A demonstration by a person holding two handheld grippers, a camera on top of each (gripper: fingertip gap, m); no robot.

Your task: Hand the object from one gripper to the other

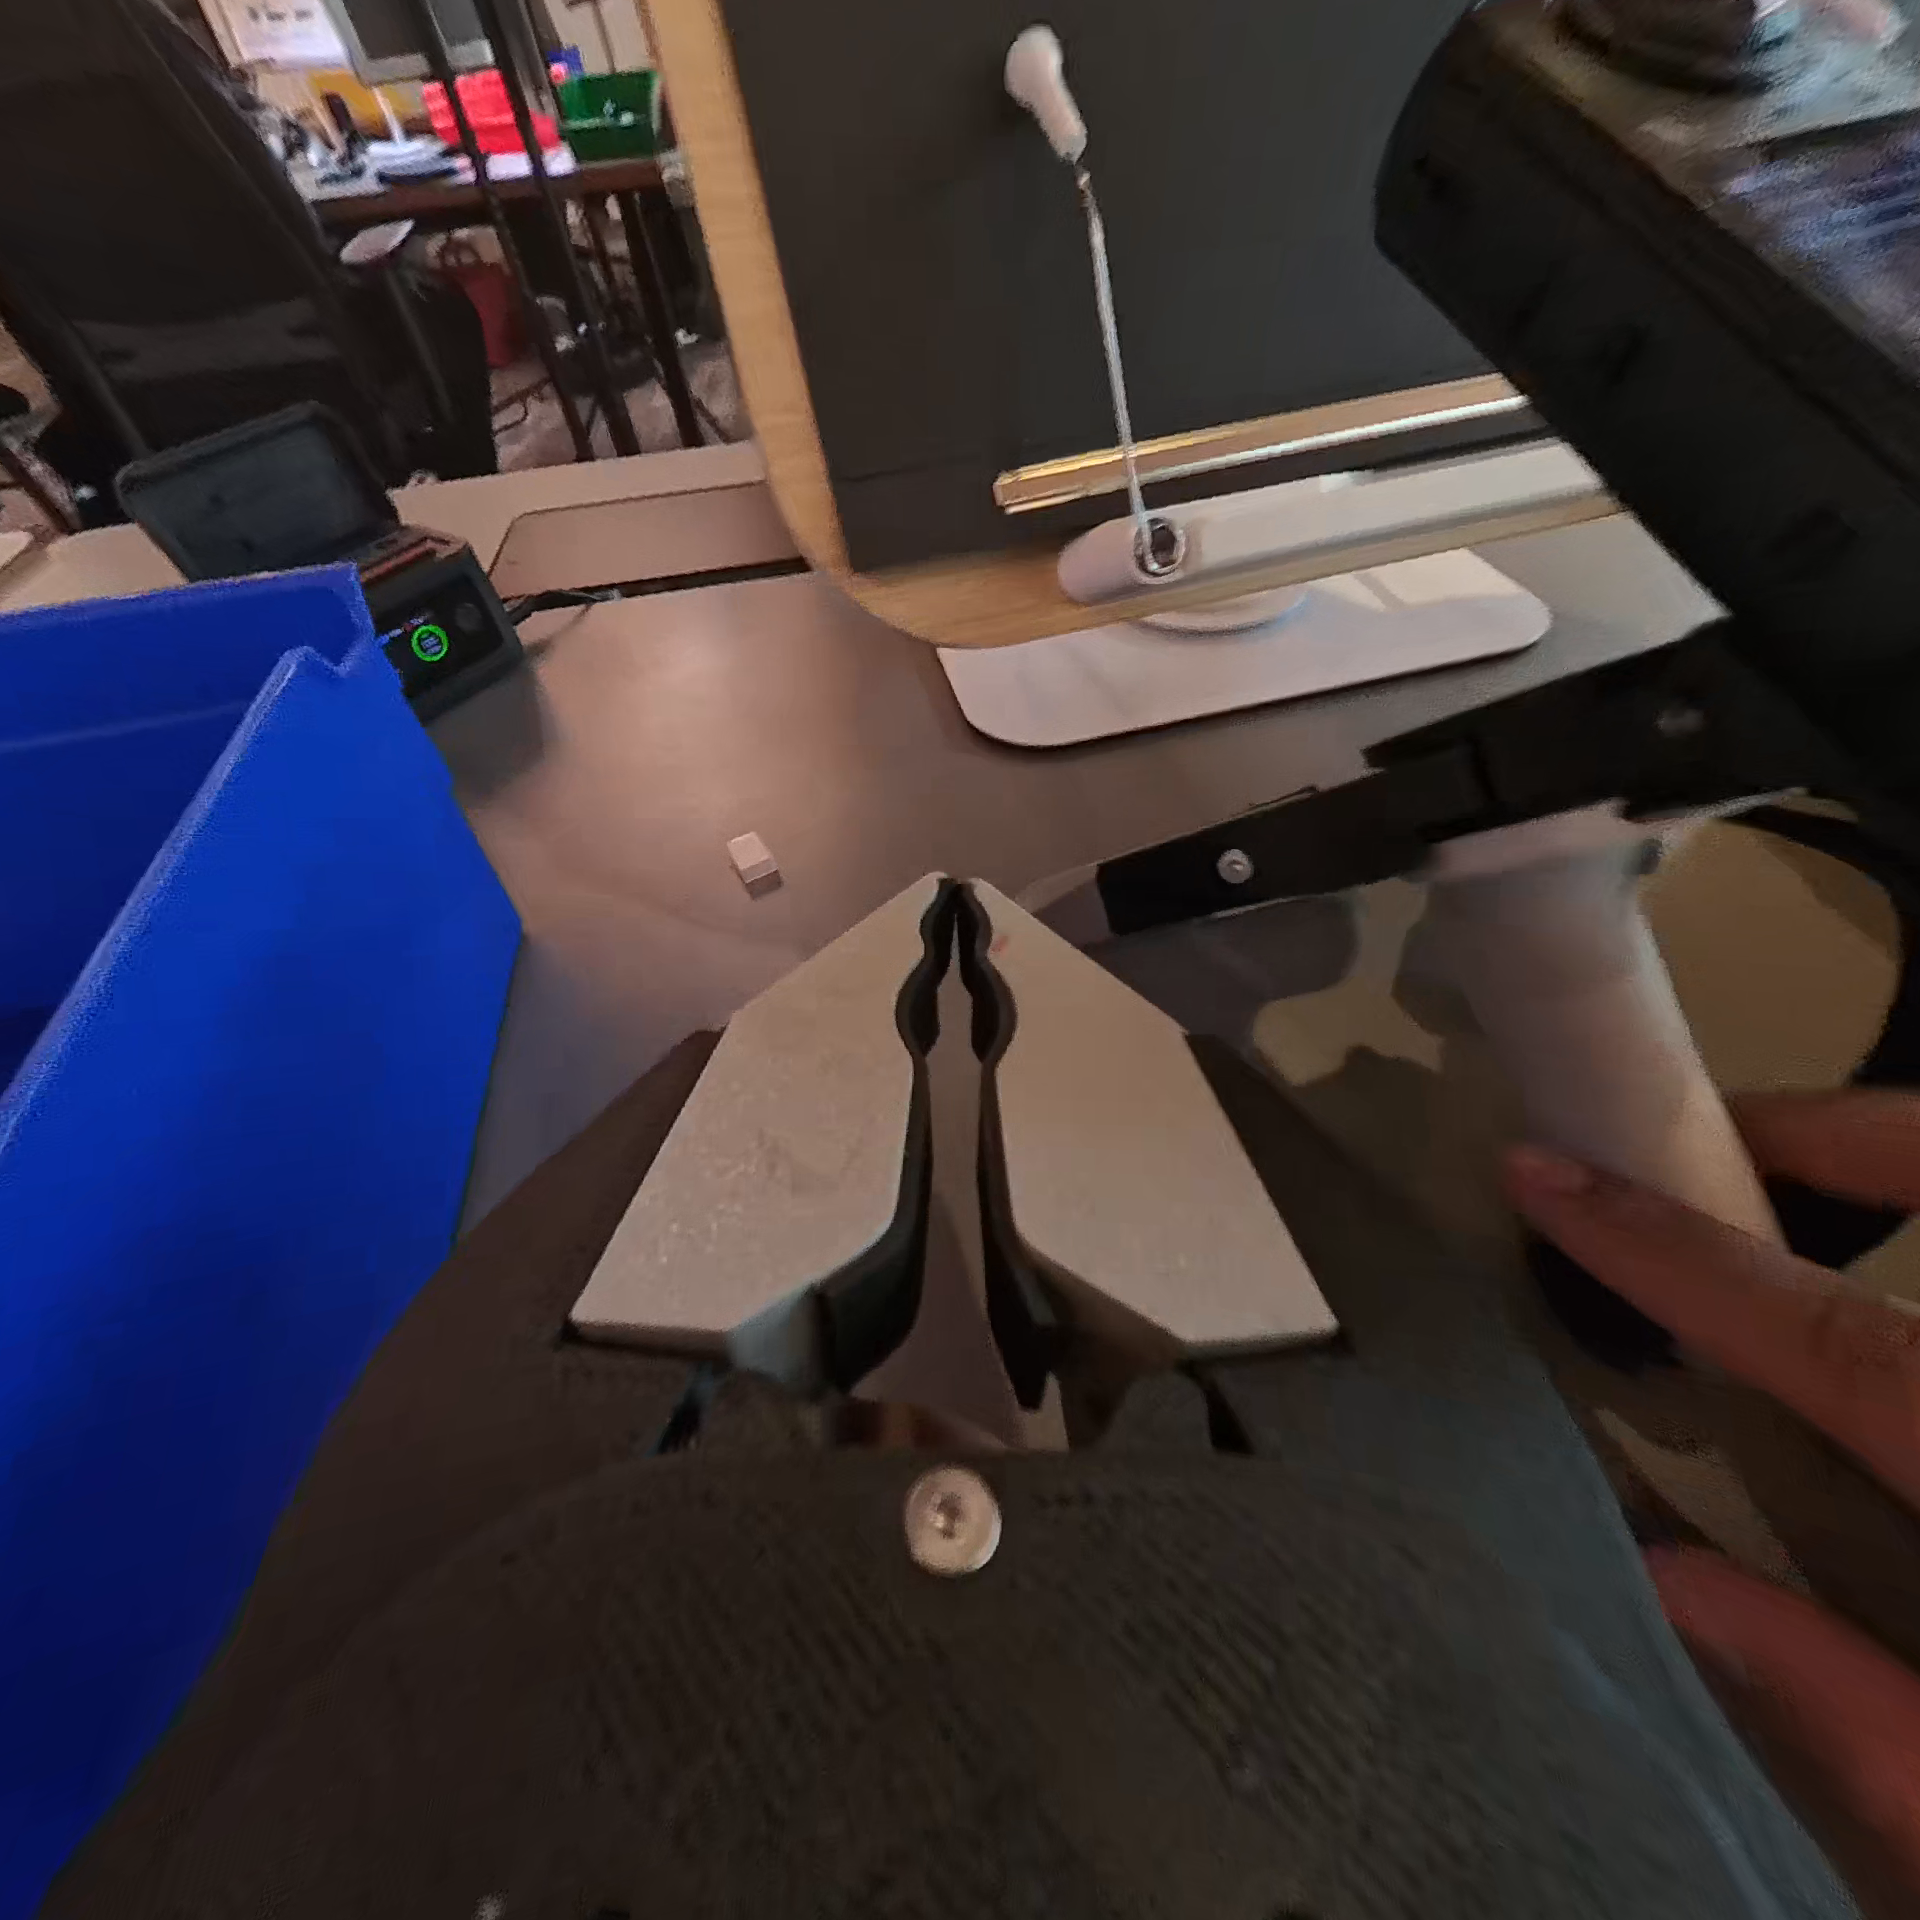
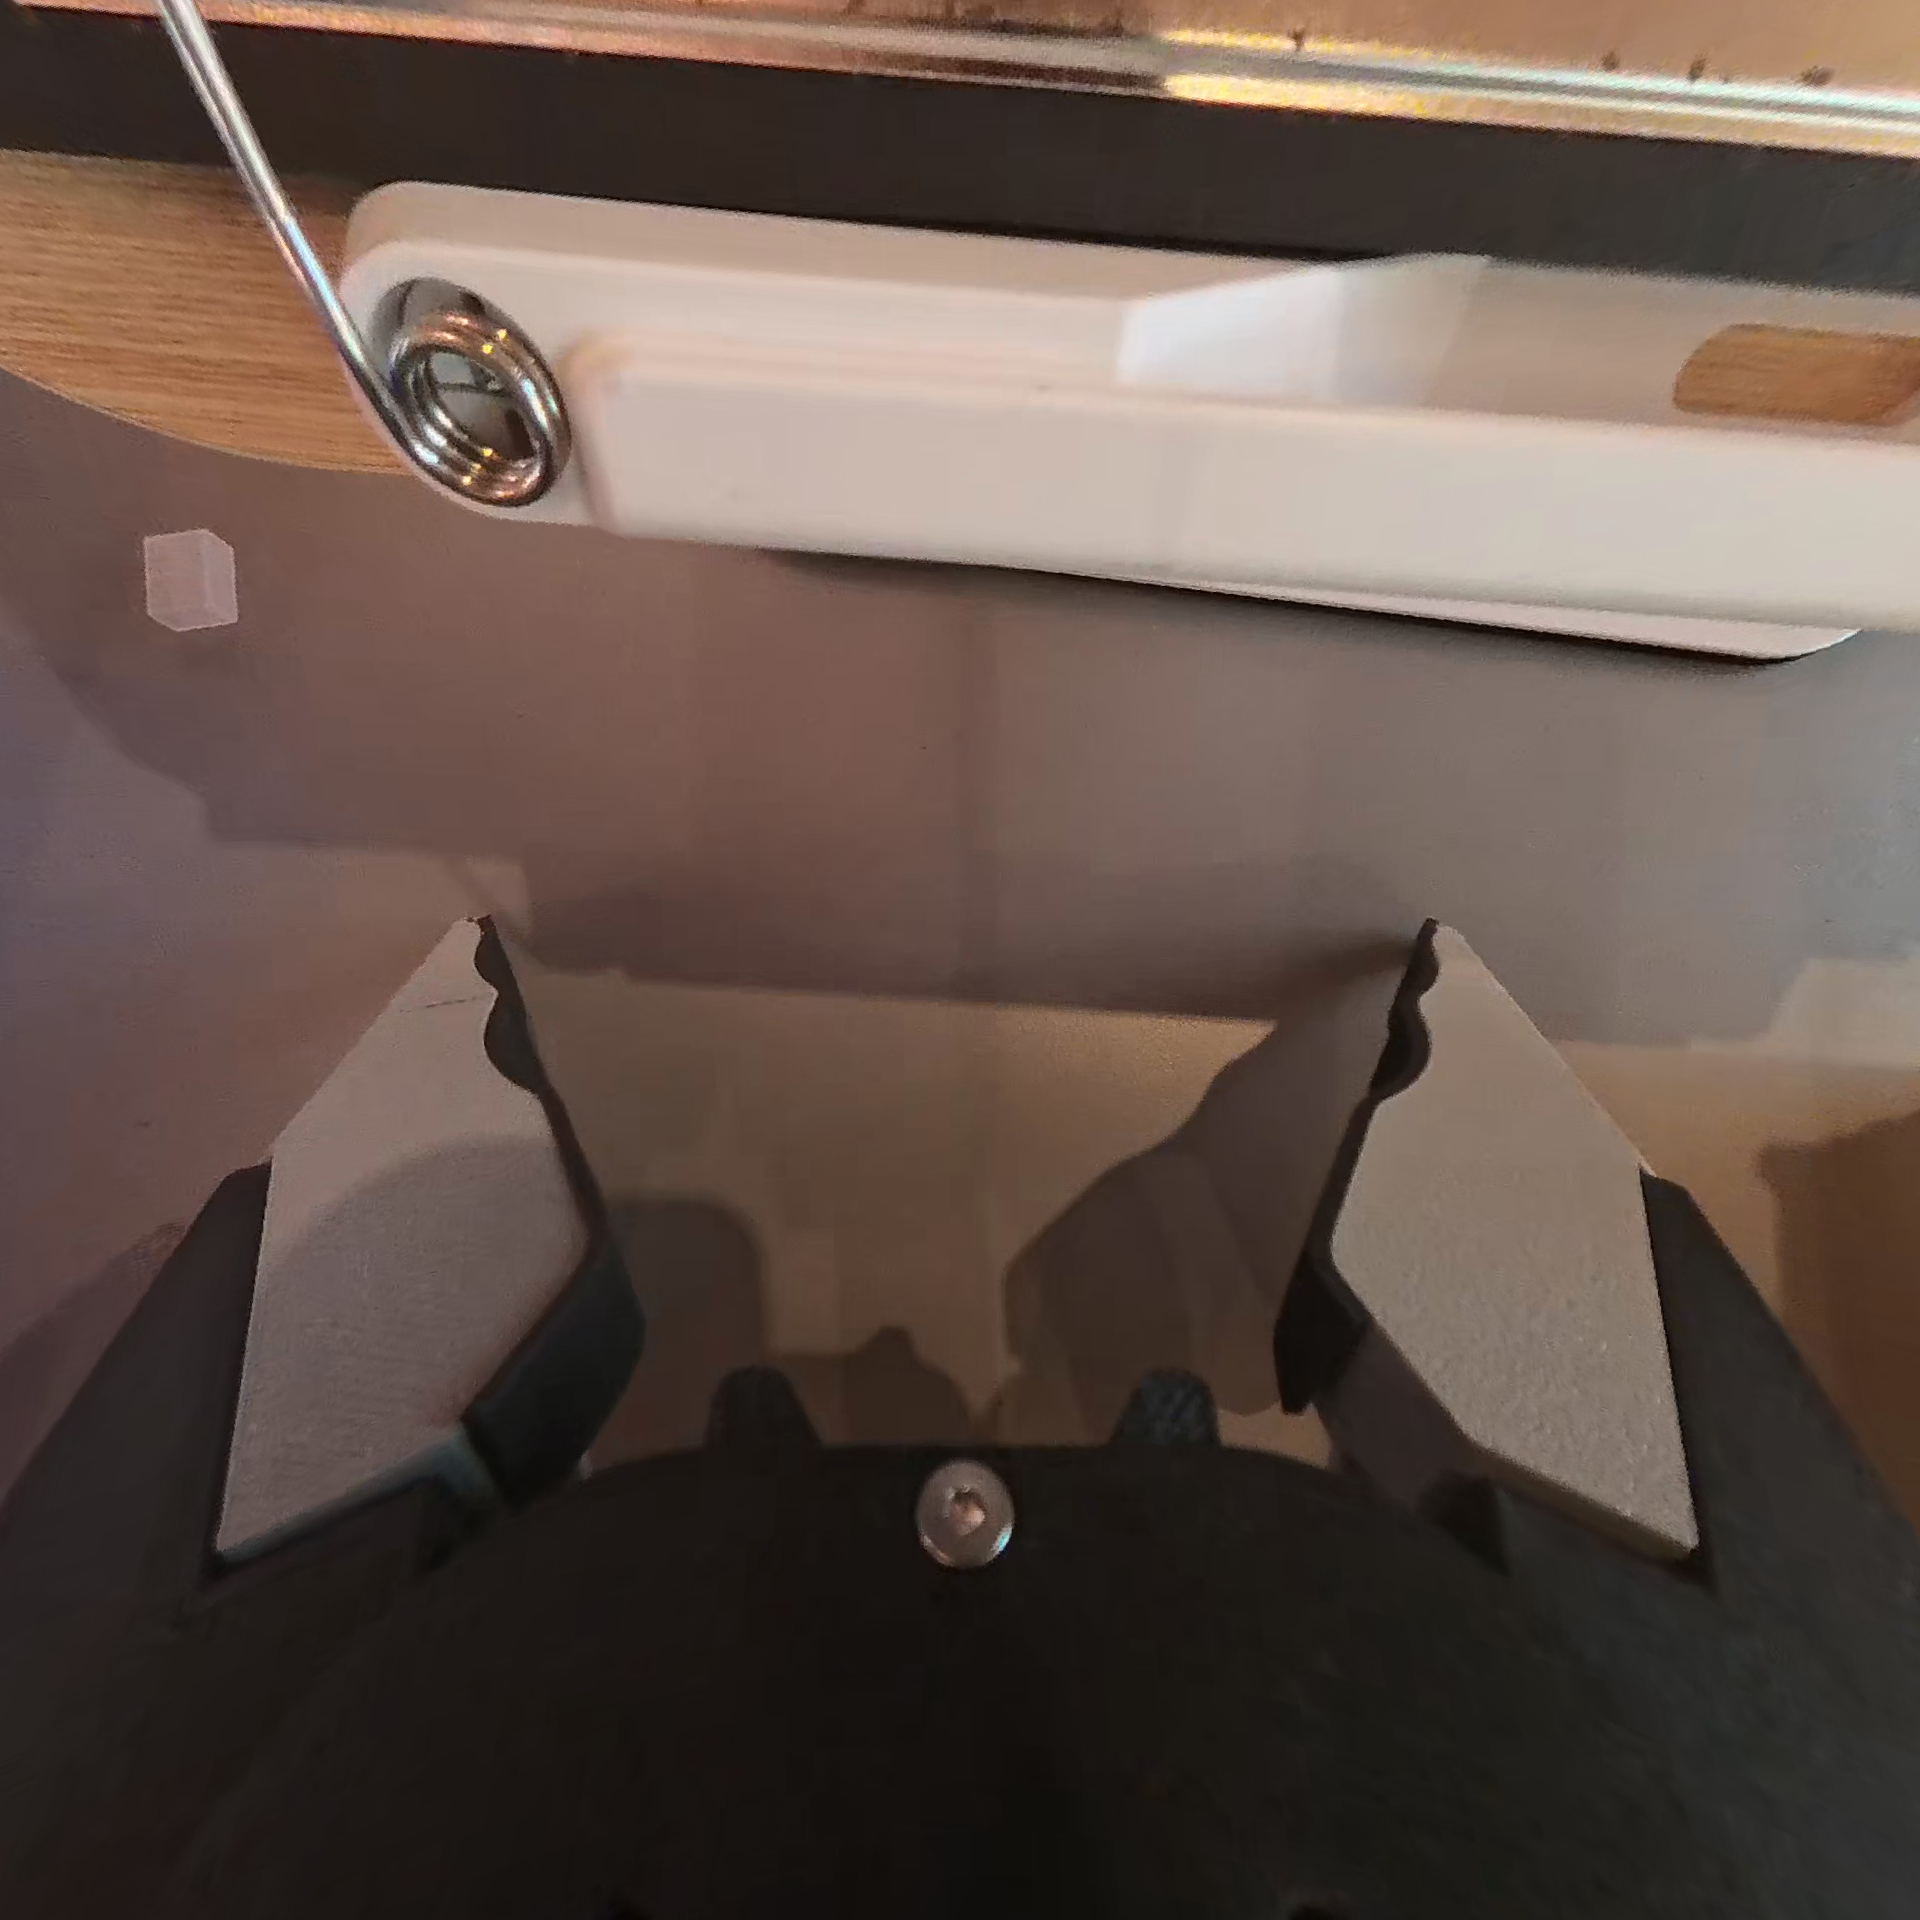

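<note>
Cube [image 1: 754, 863] lies just beyond closed, empty left gripper [image 1: 957, 900]; right gripper [image 2: 956, 940] wide, empty

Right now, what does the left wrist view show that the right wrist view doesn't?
Only the left wrist view shows the blue bin, a small black device with a lit screen and the shut left hand-held gripper. Only the right wrist view shows the open, empty right hand-held gripper from behind. Both show the small white cube on the table and the white stand with its wire spring.
</note>
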